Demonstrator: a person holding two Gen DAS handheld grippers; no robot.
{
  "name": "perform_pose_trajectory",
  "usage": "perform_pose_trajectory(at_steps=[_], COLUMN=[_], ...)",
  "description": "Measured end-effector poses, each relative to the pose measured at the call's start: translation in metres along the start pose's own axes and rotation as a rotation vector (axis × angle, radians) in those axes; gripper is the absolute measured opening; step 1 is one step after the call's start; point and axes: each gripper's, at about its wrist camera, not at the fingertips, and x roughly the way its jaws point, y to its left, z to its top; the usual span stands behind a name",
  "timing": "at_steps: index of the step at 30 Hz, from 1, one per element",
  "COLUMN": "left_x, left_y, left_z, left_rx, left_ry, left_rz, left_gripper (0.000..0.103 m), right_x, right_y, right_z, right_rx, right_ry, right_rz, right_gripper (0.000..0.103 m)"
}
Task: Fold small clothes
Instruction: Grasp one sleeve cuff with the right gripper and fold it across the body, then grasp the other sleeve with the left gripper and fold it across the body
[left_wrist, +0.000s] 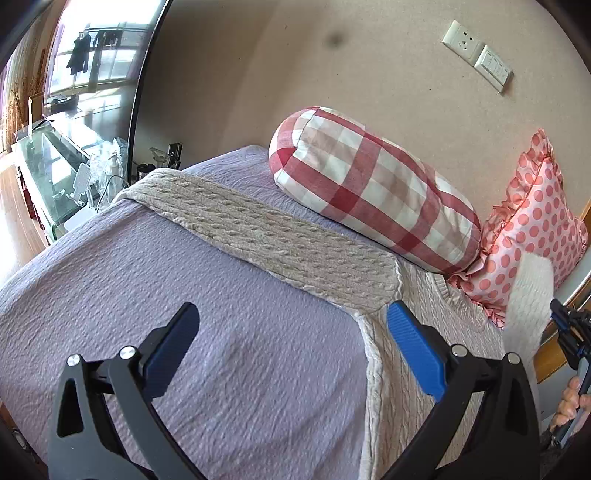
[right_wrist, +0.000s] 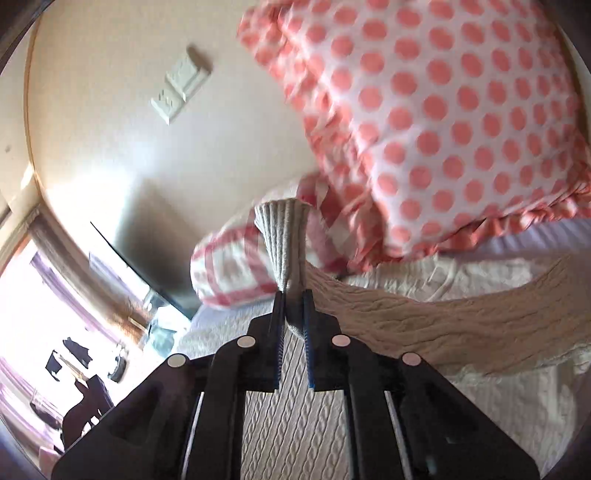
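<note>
Bed (left_wrist: 184, 332): covered in a lavender textured bedspread; it lies beneath and ahead of both hand-held grippers.
Sweater (left_wrist: 280, 240): beige cable-knit; one sleeve lies flat across the bedspread, ahead of the left hand-held gripper; the body runs under that gripper's blue finger and off to its right; the other sleeve is lifted clear of the bed at the far right of the left wrist view.
Checked bolster (left_wrist: 373, 192): red and white; it lies against the wall beyond the flat sleeve, ahead of the left hand-held gripper.
Dotted cushion (right_wrist: 443, 122): pink spots, frilled edge; it stands above and to the right of the right hand-held gripper's tips; blurred in the right wrist view.
Left hand-held gripper (left_wrist: 291, 325): fingers spread wide; nothing between them; it hovers over the bedspread with the blue finger above the sweater's edge.
Right hand-held gripper (right_wrist: 293, 295): fingers drawn close together, clamping the ribbed cuff (right_wrist: 282, 236); the cuff stands up past the tips.
Wall plates (left_wrist: 476, 55): socket and switch; on the wall far ahead of the left hand-held gripper.
</note>
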Motion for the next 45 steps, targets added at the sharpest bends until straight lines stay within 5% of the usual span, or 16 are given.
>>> perform_pose_trajectory(at_steps=[2, 5, 11, 21, 23, 24, 25, 27, 31, 36, 40, 43, 45], left_x=[0.01, 0.032, 0.075, 0.098, 0.103, 0.105, 0.106, 0.103, 0.071, 0.035, 0.027, 0.048, 0.051], left_y=[0.016, 0.047, 0.111, 0.167, 0.174, 0.177, 0.18, 0.18, 0.103, -0.095, -0.255, -0.323, -0.322], left_z=[0.01, 0.025, 0.056, 0.098, 0.103, 0.105, 0.106, 0.107, 0.131, 0.118, 0.014, -0.093, -0.132], left_rx=[-0.038, -0.159, -0.426, -0.605, -0.623, -0.624, -0.625, -0.608, -0.288, 0.222, 0.584, 0.88, 0.966], left_ry=[0.02, 0.063, 0.108, 0.069, 0.067, 0.078, 0.103, 0.119, 0.015, -0.058, 0.038, 0.152, 0.19], left_rz=[-0.009, -0.038, -0.091, -0.083, -0.061, -0.03, 0.017, 0.056, 0.117, -0.076, -0.353, -0.349, -0.323], left_gripper=[0.101, 0.101, 0.095, 0.073, 0.063, 0.044, 0.008, 0.006, 0.006, 0.005, 0.011, 0.016, 0.016], right_x=[0.001, -0.041, -0.098, -0.115, -0.112, -0.111, -0.11, -0.112, -0.122, -0.128, -0.12, -0.105, -0.099], right_y=[0.0, -0.008, -0.048, -0.104, -0.106, -0.106, -0.107, -0.107, -0.108, -0.107, -0.11, -0.121, -0.133], right_z=[-0.009, -0.018, -0.029, -0.052, -0.054, -0.056, -0.057, -0.059, -0.058, -0.056, -0.051, -0.049, -0.049], right_rx=[0.022, 0.016, 0.005, 0.132, 0.137, 0.136, 0.134, 0.127, 0.114, 0.119, 0.166, 0.208, 0.237], right_ry=[0.029, -0.125, -0.233, -0.252, -0.244, -0.239, -0.236, -0.235, -0.262, -0.291, -0.278, -0.215, -0.152], right_rz=[0.01, -0.017, -0.141, -0.2, -0.189, -0.183, -0.179, -0.176, -0.184, -0.186, -0.172, -0.186, -0.191], right_gripper=[0.024, 0.077, 0.079, 0.08, 0.08, 0.08, 0.08, 0.081, 0.083, 0.083, 0.083, 0.083, 0.083])
